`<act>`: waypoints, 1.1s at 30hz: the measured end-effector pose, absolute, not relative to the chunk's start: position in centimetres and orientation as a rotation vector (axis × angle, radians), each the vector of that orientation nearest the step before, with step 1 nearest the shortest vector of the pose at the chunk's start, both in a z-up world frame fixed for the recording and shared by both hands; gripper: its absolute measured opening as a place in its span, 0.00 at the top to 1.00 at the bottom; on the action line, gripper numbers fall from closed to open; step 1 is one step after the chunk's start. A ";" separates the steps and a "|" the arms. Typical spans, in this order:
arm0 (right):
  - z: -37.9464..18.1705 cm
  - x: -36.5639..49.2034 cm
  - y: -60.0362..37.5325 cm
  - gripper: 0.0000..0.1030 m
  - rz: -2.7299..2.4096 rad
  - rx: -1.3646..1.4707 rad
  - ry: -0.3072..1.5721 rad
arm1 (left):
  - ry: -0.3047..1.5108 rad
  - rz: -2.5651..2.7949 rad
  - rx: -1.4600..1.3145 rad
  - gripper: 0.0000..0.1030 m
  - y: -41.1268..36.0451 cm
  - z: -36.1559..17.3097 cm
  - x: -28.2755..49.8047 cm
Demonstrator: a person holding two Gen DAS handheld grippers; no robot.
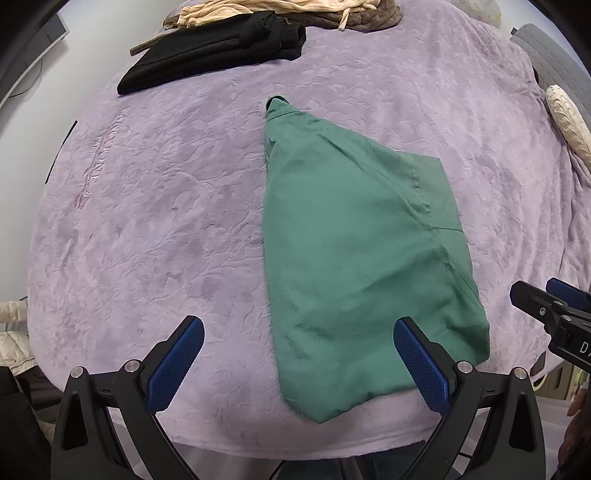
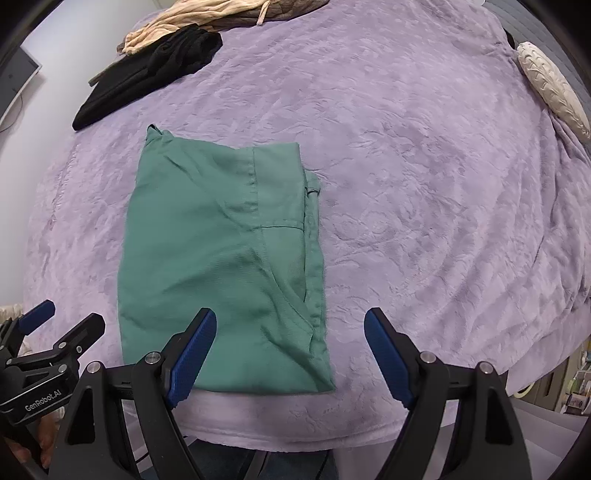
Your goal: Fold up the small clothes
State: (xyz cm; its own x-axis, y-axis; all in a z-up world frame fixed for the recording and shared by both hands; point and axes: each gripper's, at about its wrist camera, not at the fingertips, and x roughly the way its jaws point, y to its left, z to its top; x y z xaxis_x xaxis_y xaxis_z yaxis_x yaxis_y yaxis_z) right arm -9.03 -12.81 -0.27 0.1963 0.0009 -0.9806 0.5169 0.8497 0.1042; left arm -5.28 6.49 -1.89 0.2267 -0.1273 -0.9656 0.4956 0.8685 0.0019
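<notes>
A green garment (image 1: 354, 251) lies folded lengthwise on the purple blanket (image 1: 166, 206), its near end close to the blanket's front edge. It also shows in the right wrist view (image 2: 221, 266). My left gripper (image 1: 299, 350) is open and empty, hovering over the garment's near left corner. My right gripper (image 2: 291, 347) is open and empty above the garment's near right corner. The right gripper shows at the right edge of the left wrist view (image 1: 543, 306), and the left gripper at the left edge of the right wrist view (image 2: 55, 328).
A folded black garment (image 1: 218, 48) lies at the far left of the blanket, with beige and brown clothes (image 1: 295, 11) heaped behind it. A cream pillow (image 2: 550, 88) lies at the far right edge. The blanket's front edge (image 2: 295, 432) is just below the grippers.
</notes>
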 end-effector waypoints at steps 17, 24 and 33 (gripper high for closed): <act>-0.2 -8.9 -12.8 0.18 -0.384 0.463 1.339 | 1.278 -0.450 0.341 0.00 6.2 -1.6 -5.1; -0.1 -8.8 -12.7 0.18 -0.386 0.466 1.339 | 1.278 -0.450 0.340 0.00 6.2 -1.7 -5.1; -0.1 -8.7 -12.8 0.18 -0.384 0.463 1.340 | 1.279 -0.450 0.344 0.00 6.1 -1.7 -5.2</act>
